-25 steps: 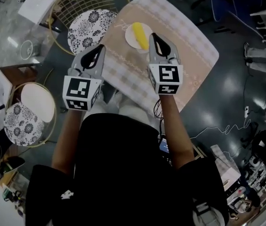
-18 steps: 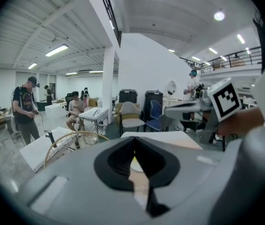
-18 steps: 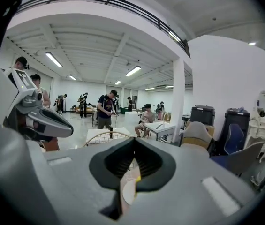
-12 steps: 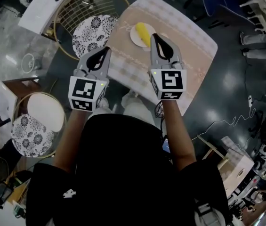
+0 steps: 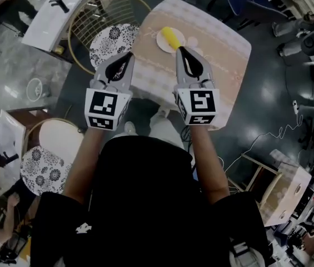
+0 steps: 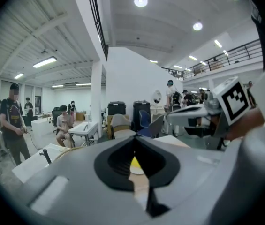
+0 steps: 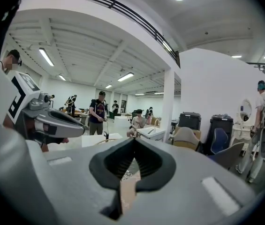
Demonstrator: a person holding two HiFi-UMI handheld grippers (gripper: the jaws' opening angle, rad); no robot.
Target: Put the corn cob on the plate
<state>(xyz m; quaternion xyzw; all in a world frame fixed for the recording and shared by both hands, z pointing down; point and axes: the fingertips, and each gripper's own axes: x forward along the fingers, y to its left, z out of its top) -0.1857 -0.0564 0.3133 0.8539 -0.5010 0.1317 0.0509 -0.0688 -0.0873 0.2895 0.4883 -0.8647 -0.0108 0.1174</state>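
A yellow corn cob [image 5: 171, 37] lies on a small white plate [image 5: 162, 44] on the square table with a beige checked cloth [image 5: 223, 43]. My right gripper [image 5: 180, 49] hovers just on the near side of the plate, shut and empty. To its left, my left gripper [image 5: 129, 55] hangs over the table's near left edge, also shut with nothing in it. In the left gripper view the corn cob [image 6: 135, 162] and plate [image 6: 137, 171] show through the hole behind the shut jaws. Both grippers point almost level, out into the hall.
A gold wire chair with a black-and-white patterned cushion [image 5: 110, 41] stands left of the table. A second round chair [image 5: 52, 150] is at lower left and a white bench [image 5: 56, 9] at upper left. Cables [image 5: 268, 138] trail on the dark floor. Several people [image 7: 97, 111] stand in the hall.
Both grippers have lifted and drawn back from the table, keeping shut. The corn cob has stayed on the plate.
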